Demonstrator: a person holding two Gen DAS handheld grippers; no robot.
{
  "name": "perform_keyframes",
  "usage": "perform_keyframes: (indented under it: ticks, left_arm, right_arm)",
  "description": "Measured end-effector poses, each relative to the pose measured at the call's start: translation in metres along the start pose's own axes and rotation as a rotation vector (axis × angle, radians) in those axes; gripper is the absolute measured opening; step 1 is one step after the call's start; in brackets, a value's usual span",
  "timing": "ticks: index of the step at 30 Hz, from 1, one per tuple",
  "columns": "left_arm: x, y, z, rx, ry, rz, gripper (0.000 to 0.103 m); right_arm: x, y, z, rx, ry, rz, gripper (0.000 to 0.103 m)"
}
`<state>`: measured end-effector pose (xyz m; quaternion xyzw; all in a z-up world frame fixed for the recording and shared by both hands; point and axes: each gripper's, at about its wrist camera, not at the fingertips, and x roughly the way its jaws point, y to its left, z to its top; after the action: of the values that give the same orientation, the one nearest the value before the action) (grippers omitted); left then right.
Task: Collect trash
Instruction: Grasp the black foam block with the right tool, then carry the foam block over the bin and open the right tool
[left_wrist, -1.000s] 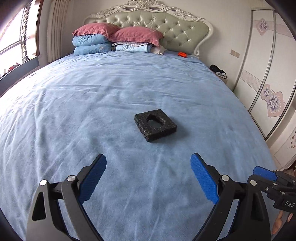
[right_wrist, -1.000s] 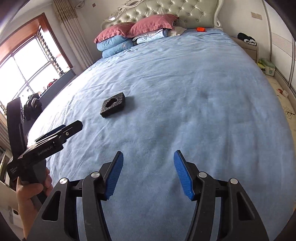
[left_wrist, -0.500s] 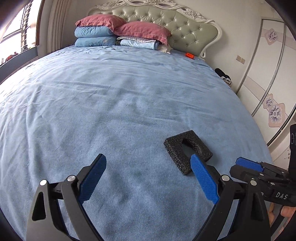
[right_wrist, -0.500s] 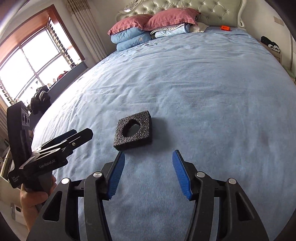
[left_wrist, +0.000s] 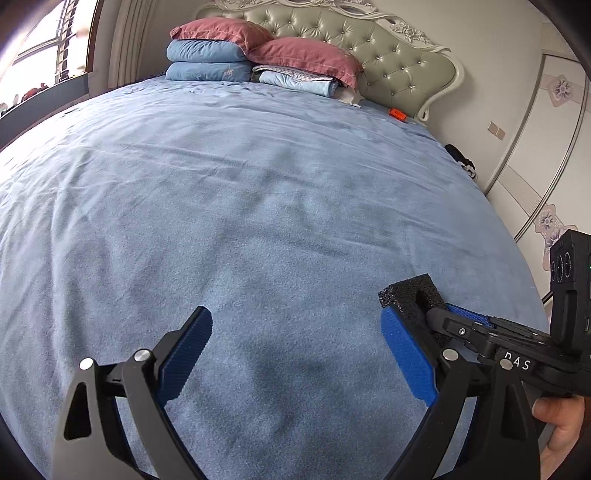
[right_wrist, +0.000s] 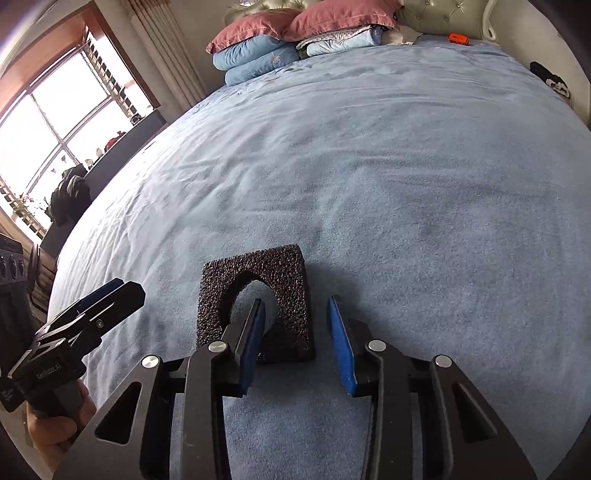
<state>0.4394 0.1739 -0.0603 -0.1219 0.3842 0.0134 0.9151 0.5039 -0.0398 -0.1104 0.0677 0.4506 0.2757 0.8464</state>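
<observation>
A black square foam block with a hole in its middle (right_wrist: 275, 273) lies on the blue bedspread (right_wrist: 406, 166). My right gripper (right_wrist: 297, 310) is open, with its left finger (right_wrist: 255, 328) over the hole and its right finger just outside the block's right edge. In the left wrist view the block (left_wrist: 408, 293) shows at the right behind my own right finger, with the right gripper on it. My left gripper (left_wrist: 295, 328) is open and empty over bare bedspread, left of the block.
Pink and blue pillows (left_wrist: 236, 51) are stacked at the tufted headboard (left_wrist: 388, 55). A small orange thing (left_wrist: 399, 114) lies near the head of the bed. A wardrobe (left_wrist: 554, 147) stands on the right, a window (right_wrist: 55, 122) on the left.
My right gripper has moved forward onto the foam block and now straddles its right part. My left gripper has shifted left, so the block has slid to the right edge of its view.
</observation>
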Motion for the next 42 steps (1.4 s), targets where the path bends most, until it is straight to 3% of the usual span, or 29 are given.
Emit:
perform_keyframes:
  ticks: [11, 20, 24, 32, 42]
  left_arm:
    - [-0.015, -0.034, -0.009, 0.085, -0.027, -0.003, 0.092]
    - [-0.064, -0.084, -0.041, 0.162, -0.073, -0.037, 0.092]
    - [-0.090, -0.114, -0.063, 0.205, -0.113, -0.008, 0.092]
    - [-0.135, -0.173, -0.120, 0.253, -0.084, -0.109, 0.092]
    - [-0.167, -0.284, -0.203, 0.381, -0.037, -0.269, 0.092]
  right_arm:
    - [-0.045, -0.006, -0.023, 0.040, -0.063, -0.012, 0.023]
    - [-0.116, -0.033, -0.076, 0.133, -0.110, -0.016, 0.022]
    - [-0.152, -0.047, -0.106, 0.179, -0.133, -0.009, 0.022]
    - [-0.234, -0.079, -0.168, 0.274, -0.200, -0.028, 0.022]
    - [-0.327, -0.120, -0.290, 0.309, -0.264, -0.148, 0.022]
